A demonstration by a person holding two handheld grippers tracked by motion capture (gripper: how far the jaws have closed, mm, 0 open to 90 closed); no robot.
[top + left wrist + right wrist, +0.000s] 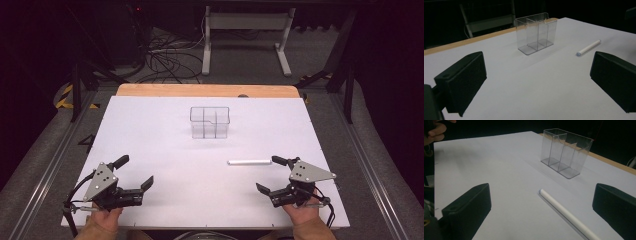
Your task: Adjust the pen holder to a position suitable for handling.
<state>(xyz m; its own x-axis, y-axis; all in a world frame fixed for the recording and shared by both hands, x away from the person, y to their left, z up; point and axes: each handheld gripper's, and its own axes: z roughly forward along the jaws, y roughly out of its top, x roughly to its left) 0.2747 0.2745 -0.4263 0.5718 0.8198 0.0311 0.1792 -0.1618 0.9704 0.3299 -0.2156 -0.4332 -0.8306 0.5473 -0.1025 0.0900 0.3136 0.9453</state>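
A clear plastic holder (pixel 210 121) with divided compartments stands upright and empty on the white table, past its middle; it shows too in the left gripper view (pixel 536 32) and the right gripper view (pixel 565 152). A white pen (pixel 249 162) lies flat at the right; it appears as well in the left gripper view (pixel 588 47) and the right gripper view (pixel 566 216). My left gripper (pixel 134 173) rests near the front left, open and empty. My right gripper (pixel 272 173) sits near the front right, open, its far jaw close to the pen's right end.
The white sheet (pixel 165 145) covers a wooden table whose bare edge (pixel 205 90) shows at the back. Beyond it are a white desk frame (pixel 245 37) and loose cables (pixel 167 57) on the floor. A hand (pixel 435 131) shows at the top left of the right gripper view.
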